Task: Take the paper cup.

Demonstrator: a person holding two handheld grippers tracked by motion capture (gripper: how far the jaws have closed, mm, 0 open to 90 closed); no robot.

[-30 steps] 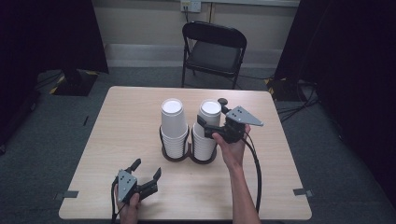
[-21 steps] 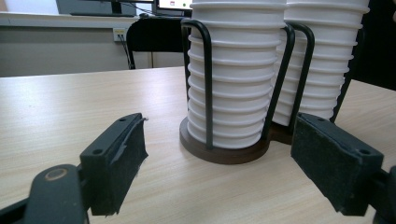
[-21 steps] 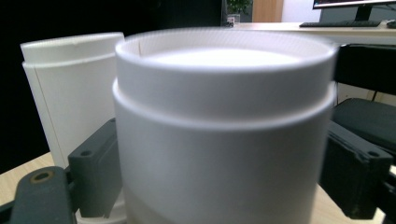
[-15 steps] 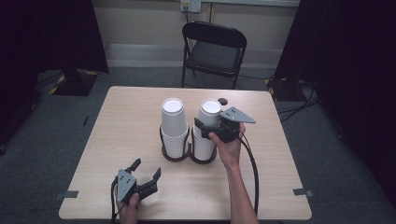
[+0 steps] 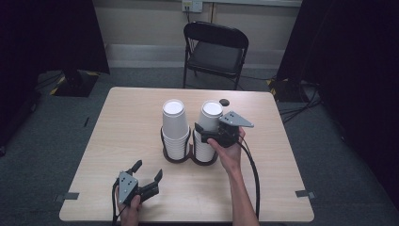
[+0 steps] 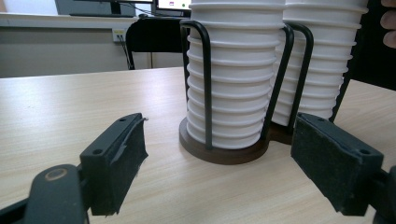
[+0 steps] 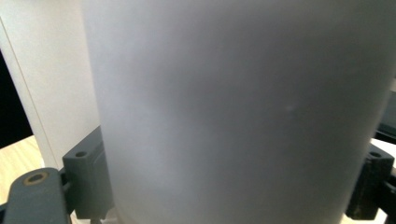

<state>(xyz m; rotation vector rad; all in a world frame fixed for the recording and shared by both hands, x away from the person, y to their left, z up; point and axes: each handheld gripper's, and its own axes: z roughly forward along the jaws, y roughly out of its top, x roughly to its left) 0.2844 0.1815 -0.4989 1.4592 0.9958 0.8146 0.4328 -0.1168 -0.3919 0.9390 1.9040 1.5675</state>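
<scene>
While the left gripper rests open at lower left, the right gripper, mid-frame, clasps the upright right cup stack.

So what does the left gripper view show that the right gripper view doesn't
Left gripper view alone: the left gripper with its jaws wide apart above the light wooden table, the black wire cup holder with its dark round base, the ribbed rims of the left stack of white paper cups, and a black folding chair behind.
Right gripper view alone: the right gripper, jaws on either side of a white cup wall seen close and blurred.
Both: the right stack of white paper cups, which the right gripper surrounds.
</scene>
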